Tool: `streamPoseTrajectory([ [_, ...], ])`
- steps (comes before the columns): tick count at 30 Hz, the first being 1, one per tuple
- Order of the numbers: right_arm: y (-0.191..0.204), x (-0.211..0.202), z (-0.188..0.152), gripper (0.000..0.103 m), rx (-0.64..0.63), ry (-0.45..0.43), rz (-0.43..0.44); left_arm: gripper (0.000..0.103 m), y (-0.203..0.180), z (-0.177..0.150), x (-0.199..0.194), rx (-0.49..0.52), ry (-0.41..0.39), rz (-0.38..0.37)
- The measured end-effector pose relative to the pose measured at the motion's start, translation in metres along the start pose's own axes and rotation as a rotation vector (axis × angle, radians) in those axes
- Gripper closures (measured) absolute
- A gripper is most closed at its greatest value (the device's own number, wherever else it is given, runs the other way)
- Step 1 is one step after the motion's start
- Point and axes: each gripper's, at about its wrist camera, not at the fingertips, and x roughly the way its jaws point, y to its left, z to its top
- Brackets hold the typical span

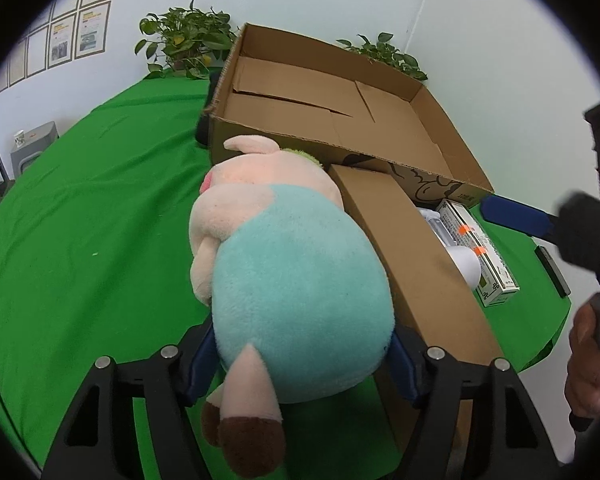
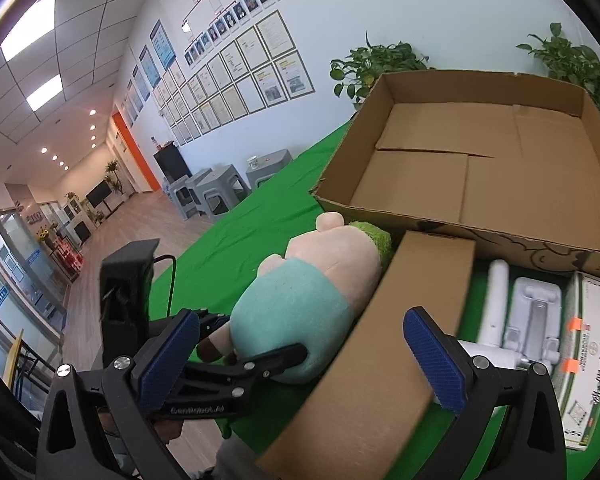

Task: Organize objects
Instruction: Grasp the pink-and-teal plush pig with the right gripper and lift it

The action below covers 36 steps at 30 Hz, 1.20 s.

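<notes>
The left gripper (image 1: 300, 364) clamps the plush pig (image 1: 284, 272) on the green table (image 1: 100, 220). The right gripper (image 2: 300, 360) is spread, holding nothing. The big box (image 2: 480, 168) is bare; everything waits outside.

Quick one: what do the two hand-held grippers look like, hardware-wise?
Both match. The left hand-held gripper and the right hand-held gripper have black plastic linkage arms with triangular cutouts and silver pivot screws. The fingers carry blue ribbed pads. The right view shows white lettering, too blurred to read, on the left unit's arm, a black cable at its boxy black rear, and a bare hand.
</notes>
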Motion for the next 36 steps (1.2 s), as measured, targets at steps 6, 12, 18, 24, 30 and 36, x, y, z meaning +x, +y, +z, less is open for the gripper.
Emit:
streamPoseTrajectory([
  [6, 0.031, 0.044, 0.018, 0.0, -0.003, 0.092, 0.072, 0.033, 0.02, -0.018, -0.03, -0.016, -0.016, 0.046],
  [12, 0.064, 0.105, 0.023, 0.0, 0.003, 0.233, 0.09, 0.033, 0.033, -0.037, -0.045, -0.07, -0.017, 0.037],
  [18, 0.067, 0.146, 0.008, 0.0, 0.083, 0.364, 0.068, 0.033, 0.034, -0.04, -0.046, -0.057, -0.032, 0.033],
  [24, 0.075, 0.162, 0.003, 0.0, 0.113, 0.412, 0.058, 0.036, 0.02, -0.036, -0.045, 0.027, -0.048, 0.06],
  [30, 0.066, 0.16, -0.002, 0.008, 0.183, 0.381, 0.101, 0.036, 0.003, -0.025, -0.047, 0.09, -0.082, 0.081],
  [36, 0.063, 0.126, 0.025, 0.018, 0.154, 0.224, 0.107, 0.036, -0.026, 0.012, -0.05, 0.169, -0.169, 0.084],
])
